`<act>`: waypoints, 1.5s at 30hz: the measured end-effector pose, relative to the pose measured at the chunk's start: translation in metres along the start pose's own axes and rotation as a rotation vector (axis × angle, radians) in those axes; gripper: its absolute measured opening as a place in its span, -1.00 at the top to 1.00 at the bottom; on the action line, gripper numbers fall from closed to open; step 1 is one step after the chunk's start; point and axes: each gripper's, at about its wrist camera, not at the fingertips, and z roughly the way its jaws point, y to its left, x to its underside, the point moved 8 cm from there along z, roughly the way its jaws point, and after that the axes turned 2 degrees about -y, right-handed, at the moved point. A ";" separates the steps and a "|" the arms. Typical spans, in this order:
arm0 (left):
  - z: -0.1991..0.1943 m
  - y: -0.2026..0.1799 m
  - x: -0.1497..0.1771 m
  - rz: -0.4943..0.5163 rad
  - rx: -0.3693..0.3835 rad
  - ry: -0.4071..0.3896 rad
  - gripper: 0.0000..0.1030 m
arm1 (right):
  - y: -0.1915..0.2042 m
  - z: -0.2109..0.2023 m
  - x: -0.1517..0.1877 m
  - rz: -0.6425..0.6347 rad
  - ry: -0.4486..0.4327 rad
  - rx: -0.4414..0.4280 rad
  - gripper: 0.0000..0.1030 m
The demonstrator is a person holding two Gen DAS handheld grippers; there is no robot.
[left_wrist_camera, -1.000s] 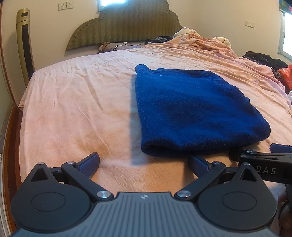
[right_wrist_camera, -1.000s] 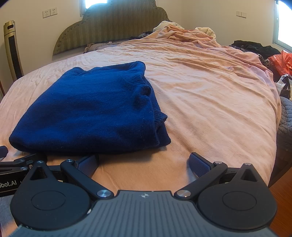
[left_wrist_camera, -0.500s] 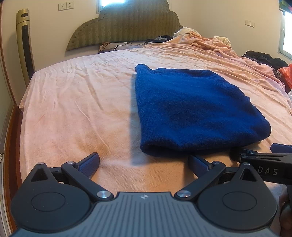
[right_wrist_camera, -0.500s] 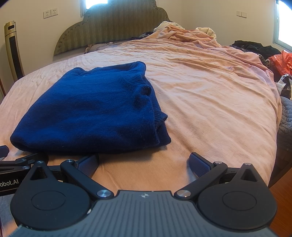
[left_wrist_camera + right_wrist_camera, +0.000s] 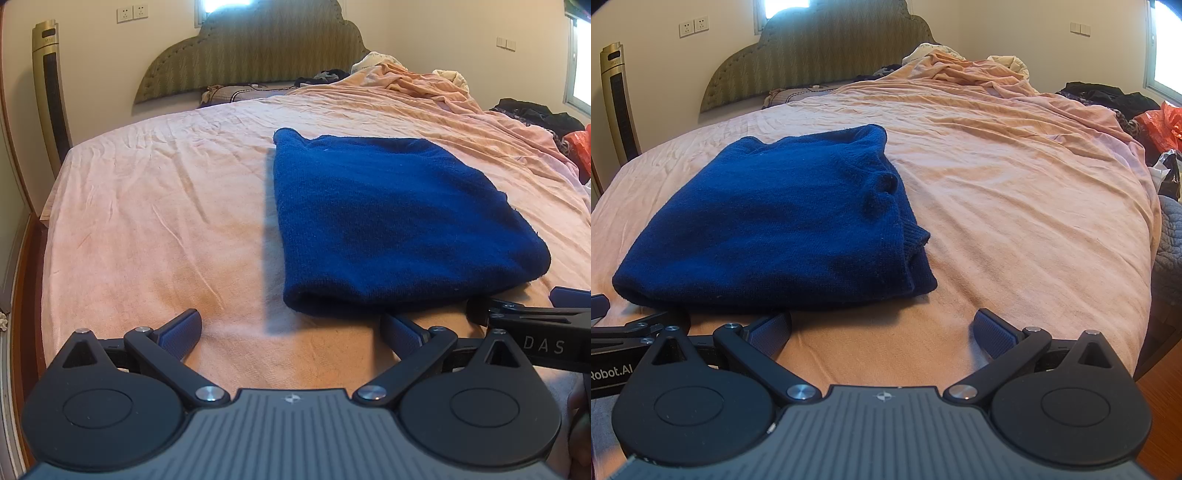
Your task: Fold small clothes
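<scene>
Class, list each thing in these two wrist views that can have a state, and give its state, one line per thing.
Blue sweater: folded, lying flat on the bed, held by nothing.
Left gripper: open, fingers spread, empty, near the sweater's front edge.
Right gripper: open, fingers spread, empty.
Pink sheet: spread over the bed, wrinkled.
Pink blanket: bunched up near the headboard.

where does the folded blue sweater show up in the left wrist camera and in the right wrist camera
Left wrist view: the folded blue sweater lies right of centre on the pink bedsheet, just beyond the open left tongs.
Right wrist view: the sweater lies left of centre, ahead of the open right tongs.
Shared landmark: the green headboard.
</scene>
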 end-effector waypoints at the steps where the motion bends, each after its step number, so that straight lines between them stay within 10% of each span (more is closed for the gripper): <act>1: 0.000 0.000 0.000 -0.001 0.000 0.000 -1.00 | 0.000 0.000 0.000 0.001 0.000 -0.001 -1.00; 45: 0.002 -0.002 0.000 0.012 -0.009 0.005 -1.00 | 0.001 0.002 -0.001 -0.002 -0.001 0.003 -1.00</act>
